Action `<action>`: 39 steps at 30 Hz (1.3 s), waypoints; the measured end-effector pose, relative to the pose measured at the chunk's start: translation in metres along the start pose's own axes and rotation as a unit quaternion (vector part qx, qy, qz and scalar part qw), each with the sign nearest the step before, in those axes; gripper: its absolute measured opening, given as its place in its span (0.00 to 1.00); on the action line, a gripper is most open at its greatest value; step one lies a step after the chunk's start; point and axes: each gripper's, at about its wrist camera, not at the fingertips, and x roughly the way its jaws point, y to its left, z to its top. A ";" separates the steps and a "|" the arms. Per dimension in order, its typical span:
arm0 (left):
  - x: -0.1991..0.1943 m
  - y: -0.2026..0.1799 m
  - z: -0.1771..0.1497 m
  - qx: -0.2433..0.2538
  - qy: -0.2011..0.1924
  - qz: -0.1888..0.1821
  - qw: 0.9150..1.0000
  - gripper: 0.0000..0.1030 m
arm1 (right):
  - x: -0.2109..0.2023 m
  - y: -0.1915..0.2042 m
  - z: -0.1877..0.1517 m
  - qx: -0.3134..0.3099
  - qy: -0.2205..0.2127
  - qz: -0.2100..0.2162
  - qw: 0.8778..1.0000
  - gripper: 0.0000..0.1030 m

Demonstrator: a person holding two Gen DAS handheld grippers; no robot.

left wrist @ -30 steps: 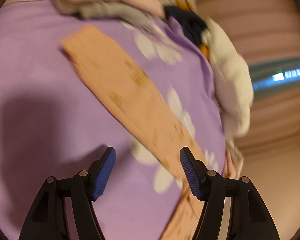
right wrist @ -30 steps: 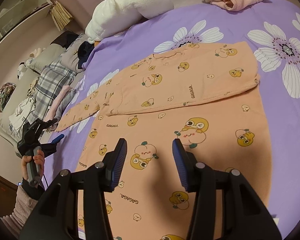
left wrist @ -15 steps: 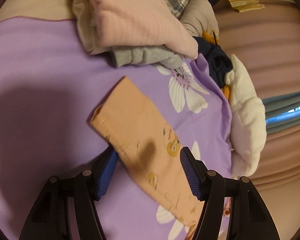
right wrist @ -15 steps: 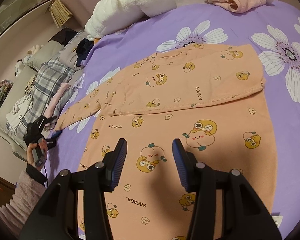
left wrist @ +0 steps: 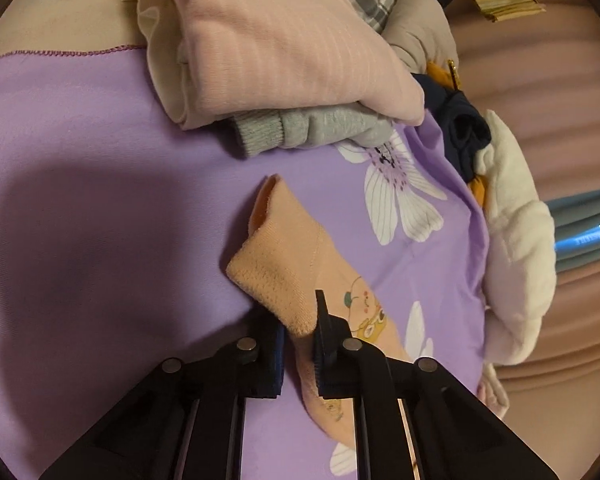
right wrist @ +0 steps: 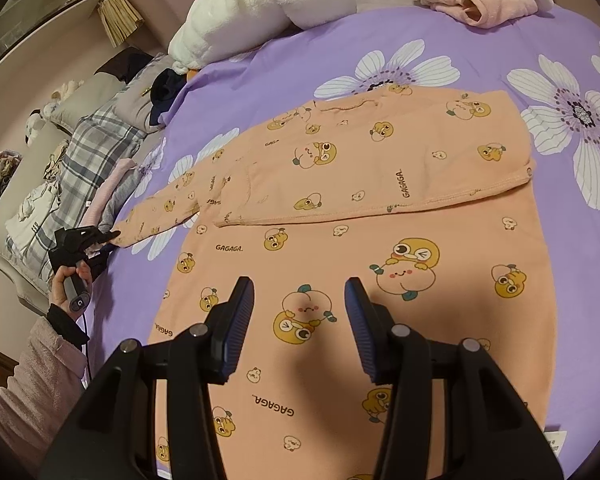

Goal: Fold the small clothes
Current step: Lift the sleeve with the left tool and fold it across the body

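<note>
The left gripper (left wrist: 298,330) had just closed on the sleeve cuff (left wrist: 278,268); the sleeve ran lengthwise toward the shirt body (right wrist: 380,264), where the right gripper (right wrist: 300,320) hovered open

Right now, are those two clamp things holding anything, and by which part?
The left gripper pinches the orange top's sleeve at its cuff. The right gripper holds nothing.
</note>
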 end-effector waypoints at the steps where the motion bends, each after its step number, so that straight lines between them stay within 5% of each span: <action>1: -0.002 -0.001 0.000 0.004 0.000 0.000 1.000 0.10 | 0.000 0.001 0.000 0.000 0.000 0.001 1.000 0.46; 10: -0.029 -0.052 -0.011 0.086 -0.020 -0.014 0.996 0.08 | -0.003 0.000 -0.002 0.001 -0.006 0.010 1.000 0.46; 16: -0.042 -0.118 -0.043 0.192 -0.022 -0.008 0.981 0.08 | -0.010 -0.006 -0.005 0.009 -0.015 0.022 1.000 0.46; 28: -0.025 -0.255 -0.213 0.407 0.047 -0.048 0.911 0.08 | -0.031 -0.046 -0.011 0.058 -0.043 0.029 0.997 0.46; 39: 0.056 -0.258 -0.359 0.523 0.139 0.012 0.841 0.08 | -0.045 -0.089 -0.016 0.109 -0.061 0.032 0.992 0.47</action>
